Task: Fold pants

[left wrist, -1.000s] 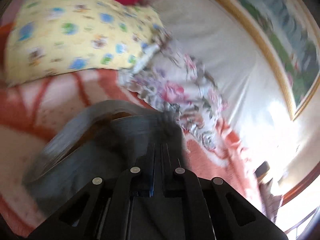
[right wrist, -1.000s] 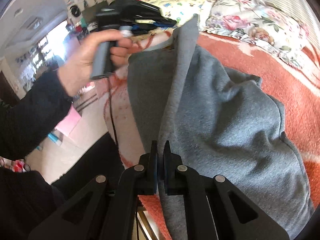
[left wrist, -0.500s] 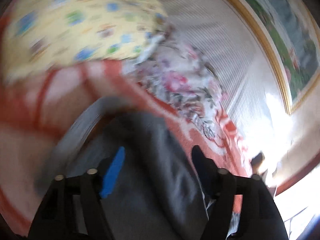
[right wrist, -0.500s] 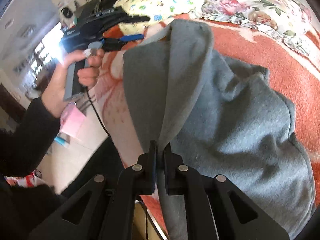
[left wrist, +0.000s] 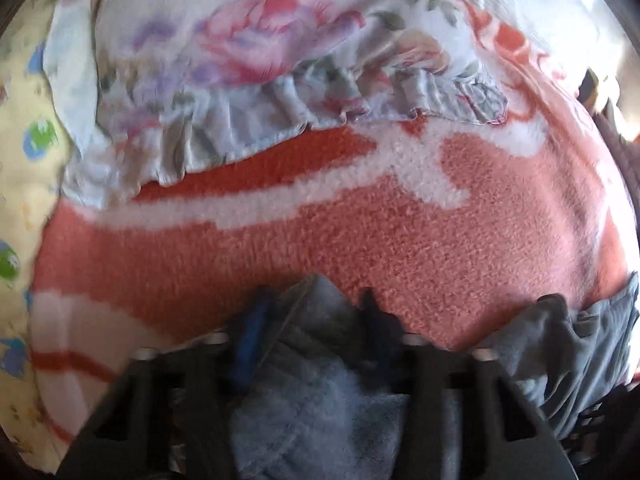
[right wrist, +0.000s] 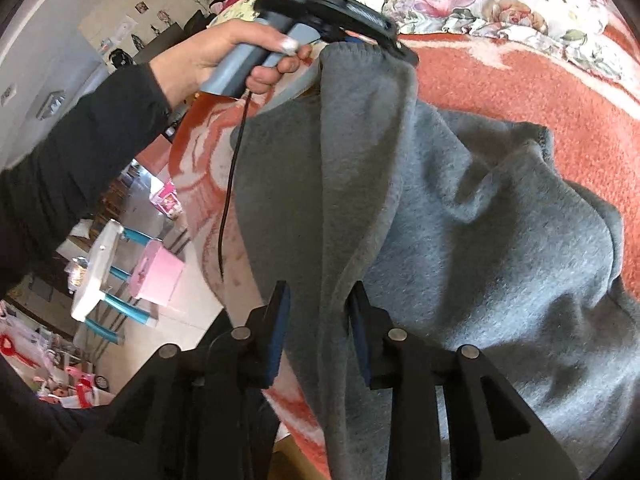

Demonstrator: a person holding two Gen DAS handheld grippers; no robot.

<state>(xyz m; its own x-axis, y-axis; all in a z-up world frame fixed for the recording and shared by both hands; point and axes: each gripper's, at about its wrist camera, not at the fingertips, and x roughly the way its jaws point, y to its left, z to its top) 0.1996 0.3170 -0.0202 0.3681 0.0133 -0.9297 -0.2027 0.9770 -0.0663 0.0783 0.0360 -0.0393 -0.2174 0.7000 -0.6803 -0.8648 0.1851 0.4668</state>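
Grey fleece pants [right wrist: 460,240] lie bunched on the orange-and-white blanket [right wrist: 540,92], one band-like edge stretched from near my right gripper up to the left one. My right gripper [right wrist: 318,316] is open, its jaws apart on either side of that grey edge. In the left wrist view my left gripper [left wrist: 312,312] is open, with grey cloth [left wrist: 316,392] lying loose between its jaws. The left gripper body [right wrist: 332,4], held in a hand, sits over the pants' far corner in the right wrist view.
A floral ruffled pillow [left wrist: 280,60] and a yellow patterned pillow [left wrist: 20,140] lie at the head of the bed. The bed's edge is at the left of the right wrist view, with a pink box [right wrist: 156,276] and small white table [right wrist: 96,272] on the floor below.
Both grippers were shut on the pants a second ago and have opened. The left gripper has dropped low and forward toward the floral pillow.
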